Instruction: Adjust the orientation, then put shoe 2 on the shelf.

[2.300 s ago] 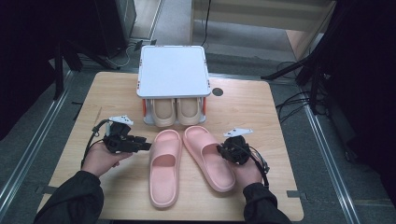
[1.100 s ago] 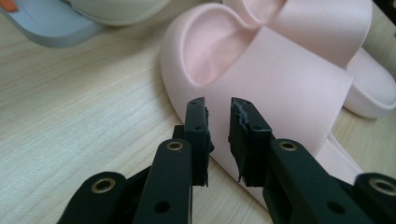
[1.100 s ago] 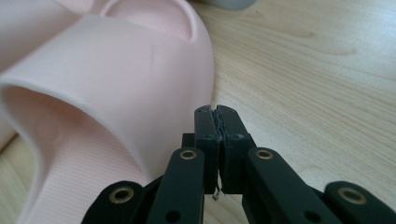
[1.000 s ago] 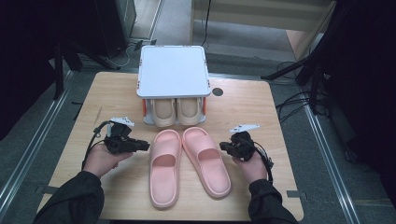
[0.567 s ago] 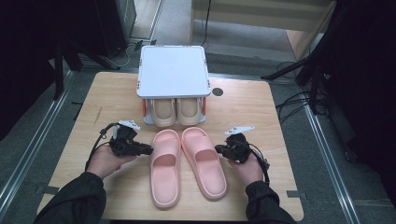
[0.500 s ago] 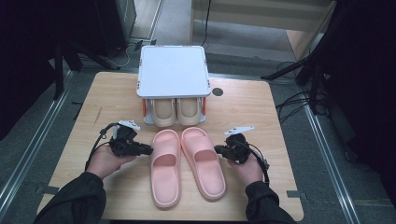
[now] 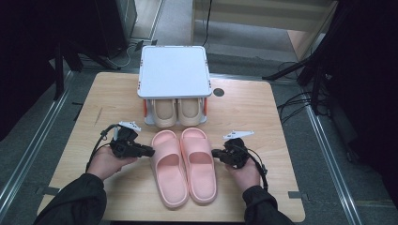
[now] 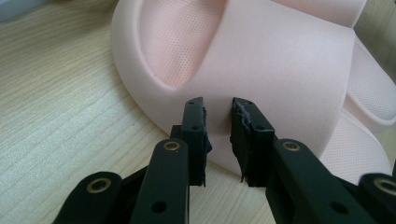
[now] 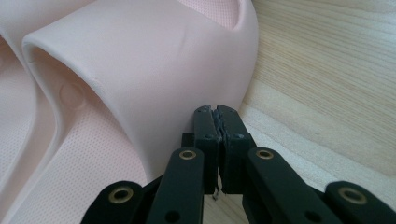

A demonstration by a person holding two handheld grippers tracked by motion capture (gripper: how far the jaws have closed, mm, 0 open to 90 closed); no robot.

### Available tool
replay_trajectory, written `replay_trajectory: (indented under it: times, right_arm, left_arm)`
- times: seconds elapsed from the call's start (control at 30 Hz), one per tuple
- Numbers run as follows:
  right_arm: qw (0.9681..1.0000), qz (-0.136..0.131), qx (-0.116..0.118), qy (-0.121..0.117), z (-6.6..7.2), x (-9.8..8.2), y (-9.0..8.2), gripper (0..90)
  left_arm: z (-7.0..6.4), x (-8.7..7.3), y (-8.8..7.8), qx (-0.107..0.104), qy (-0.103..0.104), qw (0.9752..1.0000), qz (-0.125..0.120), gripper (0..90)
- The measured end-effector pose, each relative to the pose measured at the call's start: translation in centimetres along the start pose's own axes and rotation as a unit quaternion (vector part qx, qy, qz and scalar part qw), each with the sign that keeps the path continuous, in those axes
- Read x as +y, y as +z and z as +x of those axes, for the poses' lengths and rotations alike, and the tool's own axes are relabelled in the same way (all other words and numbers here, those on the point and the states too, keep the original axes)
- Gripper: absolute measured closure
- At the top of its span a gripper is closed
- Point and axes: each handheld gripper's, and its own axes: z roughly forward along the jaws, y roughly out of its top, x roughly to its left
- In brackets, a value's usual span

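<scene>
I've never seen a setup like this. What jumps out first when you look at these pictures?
A pair of pink slippers lies side by side in the middle of the wooden table, toes pointing away from the person. A hand-held gripper flanks each: the left gripper with a small gap between its jaws, the right gripper shut, both tips at the slippers' outer sides. Behind them, a small white-topped rack shelters a beige pair.

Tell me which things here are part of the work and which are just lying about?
In the job:
- left pink foam slipper
- right pink foam slipper
- left claw, slightly open
- right claw, shut

Lying about:
- white plastic shoe rack
- beige slippers under it
- pale wooden table
</scene>
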Motion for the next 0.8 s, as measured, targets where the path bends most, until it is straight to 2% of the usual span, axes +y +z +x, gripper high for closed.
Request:
replay_trajectory:
  times: [0.13, 0.27, 0.43, 0.5, 0.67, 0.8]
  right_arm:
    - [0.9999, -0.008, 0.006, 0.012, -0.3, 0.0, -0.1, 84.9]
    - [0.9994, -0.033, 0.006, 0.013, -0.4, 0.2, -0.8, 81.8]
    - [0.9971, -0.065, 0.031, 0.027, -0.6, 0.5, -1.9, 72.6]
    - [0.9961, -0.075, 0.038, 0.025, -0.3, 0.6, -2.3, 70.2]
    - [0.9950, -0.090, 0.039, 0.018, 0.3, 0.7, -3.0, 66.3]
    - [0.9935, -0.103, 0.047, 0.013, 1.2, 0.7, -3.7, 61.7]
  left_arm:
    - [0.1, 0.1, -0.4, -0.001, -0.007, 0.9999, -0.008, 70.3]
    - [0.1, 0.1, -1.2, 0.004, -0.012, 0.9997, -0.021, 66.2]
    - [0.1, 0.0, -2.0, 0.011, -0.017, 0.9992, -0.035, 60.8]
    - [0.1, 0.0, -2.1, 0.014, -0.018, 0.9991, -0.036, 59.5]
    - [0.0, 0.1, -2.3, 0.015, -0.016, 0.9991, -0.036, 58.1]
    - [-0.1, 0.2, -2.5, 0.015, -0.013, 0.9992, -0.036, 56.9]
